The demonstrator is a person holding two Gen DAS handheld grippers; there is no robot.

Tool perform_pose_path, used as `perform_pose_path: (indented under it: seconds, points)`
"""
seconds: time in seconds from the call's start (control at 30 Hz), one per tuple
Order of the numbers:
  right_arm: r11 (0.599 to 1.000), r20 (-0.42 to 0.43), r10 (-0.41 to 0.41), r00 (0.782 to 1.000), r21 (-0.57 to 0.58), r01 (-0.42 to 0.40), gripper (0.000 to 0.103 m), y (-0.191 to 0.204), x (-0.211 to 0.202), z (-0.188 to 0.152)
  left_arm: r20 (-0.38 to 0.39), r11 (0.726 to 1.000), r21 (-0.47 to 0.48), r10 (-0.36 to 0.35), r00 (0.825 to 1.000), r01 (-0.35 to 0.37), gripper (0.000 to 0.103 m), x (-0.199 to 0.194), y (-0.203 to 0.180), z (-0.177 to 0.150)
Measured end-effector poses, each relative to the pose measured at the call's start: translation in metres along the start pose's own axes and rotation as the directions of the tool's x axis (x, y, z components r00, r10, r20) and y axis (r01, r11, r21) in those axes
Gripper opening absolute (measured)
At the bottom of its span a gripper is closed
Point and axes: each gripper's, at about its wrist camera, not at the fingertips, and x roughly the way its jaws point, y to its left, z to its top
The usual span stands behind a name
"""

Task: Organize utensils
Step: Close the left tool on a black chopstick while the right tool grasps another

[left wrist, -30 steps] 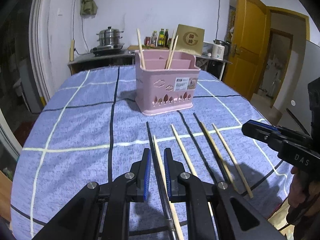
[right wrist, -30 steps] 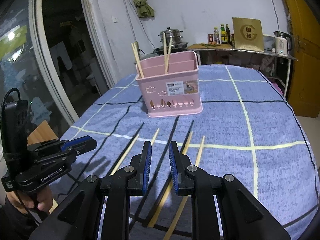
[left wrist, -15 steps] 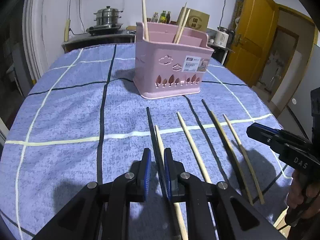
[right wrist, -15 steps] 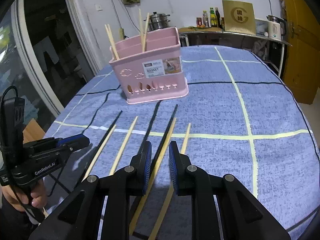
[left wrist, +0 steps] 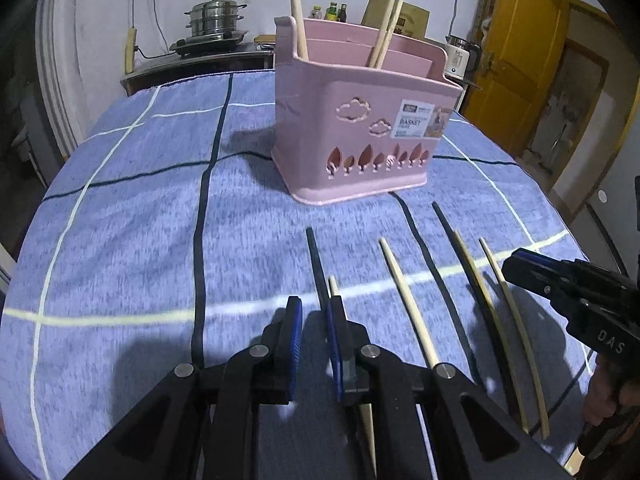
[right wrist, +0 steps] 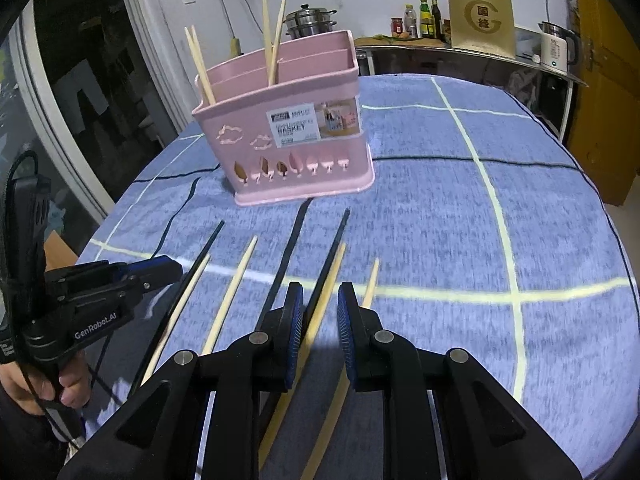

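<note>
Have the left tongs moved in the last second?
Yes. The left tongs have moved forward and lower toward the pink basket, which now looms larger in their view.

Left tool (left wrist: 314, 312) low, jaws parted (narrow gap); right tool (right wrist: 319, 300) likewise.

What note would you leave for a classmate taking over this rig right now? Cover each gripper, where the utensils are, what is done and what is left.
Left gripper: open, empty, low over the leftmost black chopstick and the light one beside it.
Right gripper: open, empty, lined up over a black chopstick and its light neighbour.
Pink basket stands upright on the blue tablecloth.
Done: a few light chopsticks already stand in the basket.
Left: the chopsticks lying in a row in front of the basket still need picking up and putting in.
</note>
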Motion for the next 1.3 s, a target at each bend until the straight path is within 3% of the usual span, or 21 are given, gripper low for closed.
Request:
perform_pose_path:
  seconds: [0.3, 0.77, 0.83, 1.0, 1.07, 1.3]
  points:
    - [0.999, -0.064, -0.036, 0.997, -0.017, 0.035, 0.019, -0.001, 0.037, 0.03, -0.028, 1.0, 0.019, -0.005, 1.0, 0.005, 0.012, 0.018, -0.004, 0.027]
    - [0.997, -0.146, -0.07, 0.987, -0.039, 0.065, 0.018, 0.006, 0.07, 0.044, -0.084, 0.999, 0.036, 0.035, 0.996, -0.032, 0.012, 0.039, -0.007, 0.034]
    - [0.997, -0.153, -0.07, 0.986, -0.05, 0.063, 0.009, 0.009, 0.073, 0.045, -0.091, 0.998, 0.05, 0.05, 0.995, -0.045, 0.012, 0.04, -0.009, 0.035]
    - [0.998, -0.158, -0.048, 0.986, -0.049, 0.04, 0.007, 0.015, 0.077, 0.048, -0.091, 0.998, 0.044, 0.058, 0.994, -0.055, 0.006, 0.044, -0.009, 0.04]
    - [0.999, -0.149, -0.033, 0.988, -0.046, 0.026, 0.0, 0.016, 0.076, 0.049, -0.095, 0.999, 0.019, 0.038, 0.995, -0.037, 0.006, 0.043, -0.005, 0.041]
    - [0.999, -0.113, -0.009, 0.994, -0.045, 0.004, 0.0, 0.018, 0.063, 0.053, -0.072, 1.0, -0.014, 0.014, 0.997, -0.015, 0.006, 0.031, 0.005, 0.046]
